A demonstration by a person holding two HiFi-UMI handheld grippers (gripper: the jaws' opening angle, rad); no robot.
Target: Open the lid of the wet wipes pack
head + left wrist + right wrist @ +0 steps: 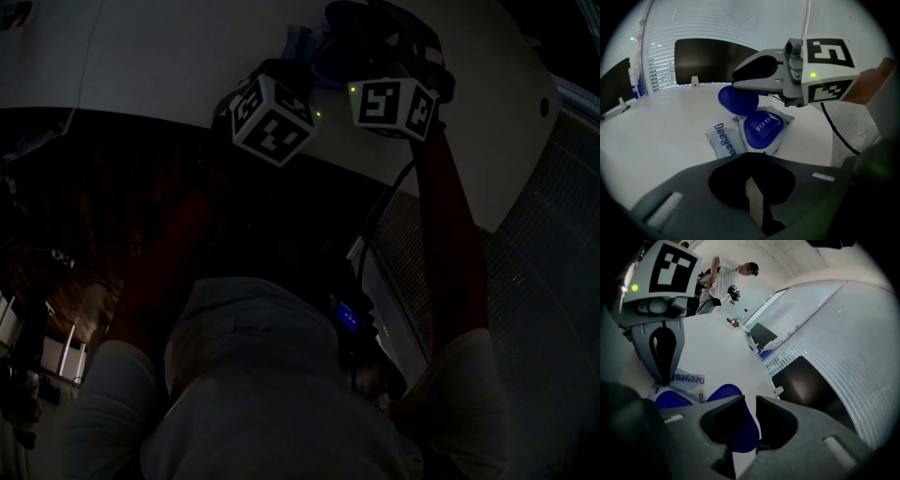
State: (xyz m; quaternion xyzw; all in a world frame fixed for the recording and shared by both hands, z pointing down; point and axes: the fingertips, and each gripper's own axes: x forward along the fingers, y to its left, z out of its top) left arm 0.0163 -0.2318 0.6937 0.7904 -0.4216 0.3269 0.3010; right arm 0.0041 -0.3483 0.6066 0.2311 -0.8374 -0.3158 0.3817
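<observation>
A white wet wipes pack (pixel 724 143) with blue print lies flat on the white table (pixel 661 136). Its blue oval lid (pixel 737 100) is lifted upright off the blue lid base (pixel 762 130). My right gripper (pixel 749 401) is shut on the lid's (pixel 736 430) raised edge; in the left gripper view it (pixel 740 79) reaches in from the right above the pack. My left gripper (pixel 746 159) is shut, with its tips resting on the pack's near end, which they hide. In the right gripper view it (pixel 663 378) stands upright on the pack (pixel 686 379).
A dark panel (pixel 712 61) stands at the table's far edge before white blinds. Blue-and-white bottles (pixel 635 79) are at the left edge. A black cable (pixel 839 136) hangs off the table's right side. A person in a white shirt (pixel 724 280) stands far off.
</observation>
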